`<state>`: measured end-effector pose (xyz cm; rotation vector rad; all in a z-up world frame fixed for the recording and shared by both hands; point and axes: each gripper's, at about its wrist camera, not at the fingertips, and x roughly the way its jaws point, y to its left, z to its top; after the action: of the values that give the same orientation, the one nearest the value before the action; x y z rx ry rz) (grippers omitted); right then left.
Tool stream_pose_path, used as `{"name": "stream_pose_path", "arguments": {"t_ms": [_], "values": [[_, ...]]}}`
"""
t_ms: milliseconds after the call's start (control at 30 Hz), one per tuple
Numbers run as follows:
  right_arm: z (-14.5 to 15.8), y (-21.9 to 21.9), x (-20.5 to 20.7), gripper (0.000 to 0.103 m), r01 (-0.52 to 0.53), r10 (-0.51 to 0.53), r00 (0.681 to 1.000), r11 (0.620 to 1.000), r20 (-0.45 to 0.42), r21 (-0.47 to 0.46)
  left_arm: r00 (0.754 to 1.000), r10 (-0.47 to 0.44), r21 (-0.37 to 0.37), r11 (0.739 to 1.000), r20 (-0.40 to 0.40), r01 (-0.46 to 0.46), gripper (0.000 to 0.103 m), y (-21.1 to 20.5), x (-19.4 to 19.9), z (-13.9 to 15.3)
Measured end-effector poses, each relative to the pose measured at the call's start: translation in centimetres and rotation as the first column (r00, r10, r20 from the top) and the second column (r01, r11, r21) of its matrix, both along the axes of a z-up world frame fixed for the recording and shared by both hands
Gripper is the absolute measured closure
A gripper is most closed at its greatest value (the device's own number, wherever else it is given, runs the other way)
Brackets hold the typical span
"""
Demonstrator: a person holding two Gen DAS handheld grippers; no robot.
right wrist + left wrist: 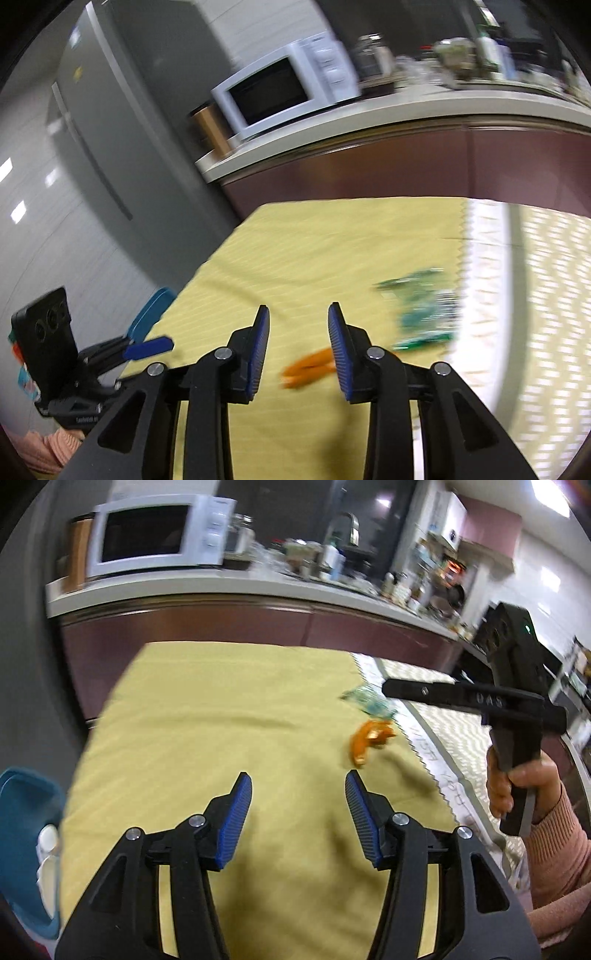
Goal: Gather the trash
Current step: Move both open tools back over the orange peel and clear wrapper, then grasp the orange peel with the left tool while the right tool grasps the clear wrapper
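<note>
Two pieces of trash lie on the yellow tablecloth [221, 720] near its zigzag right edge: a crumpled orange wrapper [371, 740] and, farther back, a green wrapper [369, 701]. My left gripper [298, 775] is open over bare cloth, short of and to the left of both, with nothing between its blue pads. My right gripper [298, 307] is also open. Beneath and beyond it, the orange wrapper [306, 367] shows on the cloth, partly hidden by the right-hand finger. The blurred green wrapper [424, 317] lies to its right. No pad touches anything.
A teal container [26, 830] with something white in it sits off the table's left side. A hand [517, 786] in a pink sleeve grips the other tool's handle at right. A white patterned cloth [443, 720] adjoins the yellow one. Behind are a cluttered counter, a microwave [159, 535] and a fridge [92, 129].
</note>
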<state>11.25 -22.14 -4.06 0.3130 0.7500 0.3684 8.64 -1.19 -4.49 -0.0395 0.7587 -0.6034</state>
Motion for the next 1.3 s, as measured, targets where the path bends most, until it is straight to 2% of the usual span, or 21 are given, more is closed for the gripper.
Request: {"name": "stream_pose_path", "arguments": {"t_ms": [233,333,500,567,733,900,967,1100,1167,1300], "values": [[-1.4,-5.3,0.3,0.069,0.116,-0.115,0.993,0.993,-0.031,0.013,0.994,-0.103,0.051,0.993,-0.030,0.105,0.051,-6.3,2.0,-0.7],[-2.2,-6.3,0.7,0.064,0.139,-0.138,0.989,0.990,-0.052,0.012,0.993,-0.113,0.073,0.991,-0.039,0.116,0.051,-8.0,2.9,-1.1],[-3.0,-7.3,0.9,0.063,0.144,-0.141,0.987,0.989,-0.078,0.031,0.990,-0.120,0.090,0.988,-0.073,0.126,0.051,-9.6,3.5,-2.0],[-3.4,-7.4,1.1,0.057,0.138,-0.133,0.987,0.990,-0.093,0.042,0.989,-0.125,0.093,0.987,-0.084,0.132,0.052,-10.1,3.8,-2.1],[-4.4,-7.0,1.8,0.056,0.123,-0.115,0.986,0.991,-0.123,0.054,0.986,-0.126,0.113,0.984,-0.112,0.139,0.054,-11.4,4.8,-2.6],[-4.8,-6.9,2.4,0.058,0.112,-0.103,0.985,0.992,-0.139,0.062,0.983,-0.126,0.124,0.982,-0.132,0.142,0.061,-11.8,5.3,-3.0],[-5.0,-6.9,2.5,0.066,0.110,-0.099,0.984,0.992,-0.146,0.067,0.982,-0.130,0.124,0.981,-0.138,0.147,0.071,-11.9,5.3,-3.1],[-5.0,-6.7,2.4,0.070,0.101,-0.090,0.986,0.993,-0.143,0.067,0.982,-0.123,0.132,0.981,-0.141,0.142,0.086,-12.1,5.4,-3.2],[-4.8,-6.6,2.3,0.074,0.097,-0.088,0.987,0.993,-0.136,0.066,0.982,-0.122,0.127,0.982,-0.143,0.140,0.087,-12.1,5.3,-3.2],[-4.5,-6.5,1.9,0.074,0.093,-0.085,0.989,0.993,-0.118,0.068,0.984,-0.114,0.120,0.984,-0.140,0.131,0.088,-11.9,5.1,-3.1]]}}
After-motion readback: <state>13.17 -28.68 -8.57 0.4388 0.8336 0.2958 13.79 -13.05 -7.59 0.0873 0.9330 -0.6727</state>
